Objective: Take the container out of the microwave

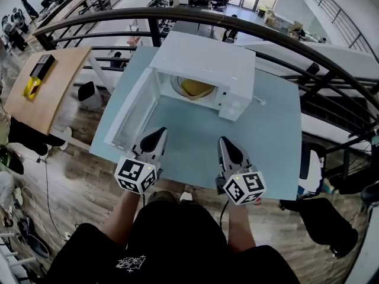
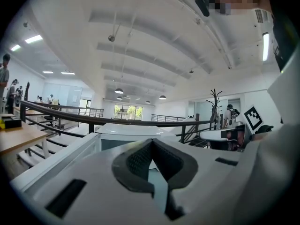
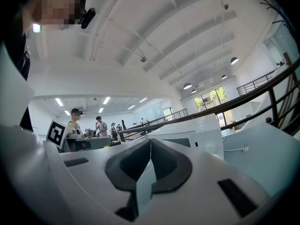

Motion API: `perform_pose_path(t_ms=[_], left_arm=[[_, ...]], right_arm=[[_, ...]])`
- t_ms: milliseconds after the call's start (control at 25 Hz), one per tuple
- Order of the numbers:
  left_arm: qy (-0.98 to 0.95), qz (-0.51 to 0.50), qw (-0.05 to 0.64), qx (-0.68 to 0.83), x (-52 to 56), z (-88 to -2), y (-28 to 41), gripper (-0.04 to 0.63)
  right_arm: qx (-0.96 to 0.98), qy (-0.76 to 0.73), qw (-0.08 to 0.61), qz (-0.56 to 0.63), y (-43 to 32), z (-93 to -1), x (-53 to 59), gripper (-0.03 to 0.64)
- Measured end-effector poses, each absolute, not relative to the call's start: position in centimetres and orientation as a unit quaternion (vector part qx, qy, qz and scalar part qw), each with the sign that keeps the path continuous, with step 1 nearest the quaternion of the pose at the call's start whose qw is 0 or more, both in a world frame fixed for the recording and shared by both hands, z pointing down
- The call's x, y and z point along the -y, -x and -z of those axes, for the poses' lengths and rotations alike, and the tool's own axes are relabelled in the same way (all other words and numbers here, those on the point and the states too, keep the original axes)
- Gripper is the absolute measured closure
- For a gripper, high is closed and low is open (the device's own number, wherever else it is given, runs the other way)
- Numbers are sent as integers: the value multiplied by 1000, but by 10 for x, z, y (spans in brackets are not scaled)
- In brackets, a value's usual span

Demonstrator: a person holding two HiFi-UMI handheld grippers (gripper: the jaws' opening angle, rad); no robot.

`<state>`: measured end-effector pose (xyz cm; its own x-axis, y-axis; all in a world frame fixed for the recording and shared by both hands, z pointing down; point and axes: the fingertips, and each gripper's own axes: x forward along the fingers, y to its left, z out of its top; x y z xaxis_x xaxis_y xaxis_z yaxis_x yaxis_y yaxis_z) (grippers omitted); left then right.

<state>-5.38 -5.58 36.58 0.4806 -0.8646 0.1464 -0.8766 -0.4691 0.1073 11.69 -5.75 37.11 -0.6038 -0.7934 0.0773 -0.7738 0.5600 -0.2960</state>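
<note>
Head view: microwave [image 1: 204,64] stands on the surface [image 1: 266,135] with its door [image 1: 131,108] swung open. The container [image 1: 195,88], with something yellow in it, sits inside the cavity, ahead of both tools and well apart from them.

Left hand-held gripper [image 1: 159,132]: jaws together, nothing between them. Right hand-held gripper [image 1: 225,142]: same, tips meeting, empty. Both hover over the near part of the surface, pointing at the opening.

Risks as I see them:
- Going in with the jaws together would make the tips shove the container deeper instead of straddling its rim. Open them before entry.
- The door lies just ahead-left of the left hand-held gripper, so a wide swing could knock it or shift the microwave.
- The cavity looks tight for two tools, which may clash with each other or with the frame.
- A one-sided rim pinch could tilt the container on the way out and spill the contents.
</note>
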Motion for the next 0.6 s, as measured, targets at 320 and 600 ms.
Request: perform_pose_path(t_ms=[320, 600], left_arm=[[-852, -38, 95, 514, 64, -376, 52, 588], [-852, -43, 111, 510, 81, -386, 53, 588]], right_arm=[[-887, 433, 26, 156, -112, -379, 65, 611], [-885, 435, 20, 165, -104, -388, 78, 611]])
